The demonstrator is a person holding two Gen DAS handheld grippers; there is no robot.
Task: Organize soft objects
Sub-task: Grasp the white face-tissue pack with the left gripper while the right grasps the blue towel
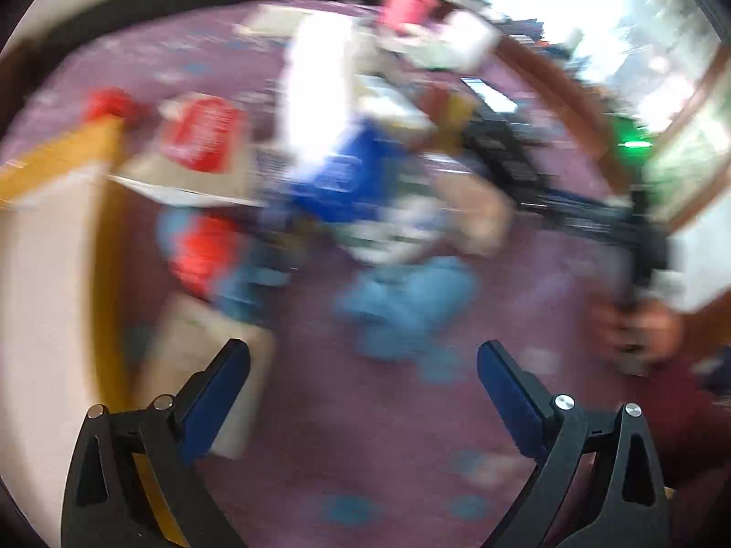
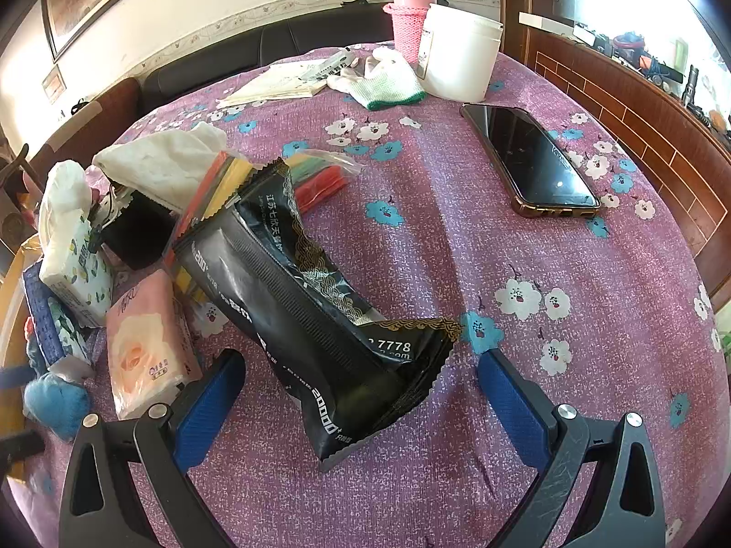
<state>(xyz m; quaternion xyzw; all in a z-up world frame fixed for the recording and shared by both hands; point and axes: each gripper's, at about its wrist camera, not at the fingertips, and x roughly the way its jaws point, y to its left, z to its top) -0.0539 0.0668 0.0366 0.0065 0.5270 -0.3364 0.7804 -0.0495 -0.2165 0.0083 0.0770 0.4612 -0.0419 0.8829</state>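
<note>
purple cloth with small blue and white flowers [image 1: 320, 434] fills the left wrist view, which is badly smeared by blur. the left gripper [image 1: 363, 365] stands with its blue pads spread wide and nothing between them, only bare cloth. beyond it lies a light blue soft thing [image 1: 406, 306], and further back a heap of blurred red, blue and white shapes that cannot be told apart. at the right edge a hand [image 1: 644, 333] grips the black frame of the other tool [image 1: 594, 214], with a dark red sleeve [image 1: 680, 406] below it.

the right wrist view is sharp. the right gripper [image 2: 361, 367] is spread wide too, pressing on nothing. a long black packet [image 2: 320, 301] with gold trim and white print lies slanted on the cloth, its lower end reaching in between the two pads, nearer the left one, touching neither as far as can be seen. behind its top end sits a clear bag of coloured strips [image 2: 315, 178]. to the left, near the table edge, are a pink tissue pack with a rose [image 2: 146, 347], a white tissue pack with leaf print [image 2: 77, 269], crumpled white tissue [image 2: 164, 164] and a blue fluffy ball [image 2: 55, 402]. well apart, on the right, lies a dark phone [image 2: 530, 160]. at the far edge stand a white tub [image 2: 461, 59] and a pink flask [image 2: 411, 9], with a white glove with green cuff [image 2: 384, 82] beside the tub.
</note>
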